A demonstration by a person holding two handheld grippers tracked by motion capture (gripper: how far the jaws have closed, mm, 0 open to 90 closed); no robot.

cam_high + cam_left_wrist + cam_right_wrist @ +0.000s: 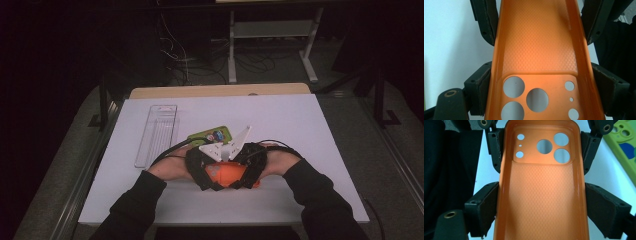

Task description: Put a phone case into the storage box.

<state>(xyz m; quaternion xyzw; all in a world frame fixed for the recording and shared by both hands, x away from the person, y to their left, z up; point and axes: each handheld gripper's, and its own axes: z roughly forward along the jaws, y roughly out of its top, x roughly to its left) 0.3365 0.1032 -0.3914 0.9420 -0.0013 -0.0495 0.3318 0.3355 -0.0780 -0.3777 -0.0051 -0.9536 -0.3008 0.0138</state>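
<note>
A: Both grippers on the orange phone case (231, 175) near my edge of the table (300, 130); left gripper (202, 167) clamped on the camera-hole end, right gripper (250, 167) clamped on the plain end; each pair of jaws pressed against the case's two long side walls.

B: Is it resting on the table or lifted?

A: Can't say from the high view; the hands cover its underside. It lies crosswise in front of me, open side facing the gripper cameras.

B: How would you handle it from here?

A: My judgement: keep both grips even; the walls look soft and will likely bow inward if I squeeze harder; any twist should come from both hands together, or one end may slip out of the pads. Jaws sit on the walls, not the thin rim; good, keep them there.

B: The case itself?

A: Bright orange, glossy walls; inner floor (541, 195) has a fine dotted texture; smooth raised panel at the camera end with three large round holes (514, 86) and three small ones (569, 85); rounded corners; nothing inside.

B: Anything nearby?

A: A green phone case (210, 135) just beyond the grippers; a clear plastic tray (157, 132) to the left, well apart.
</note>
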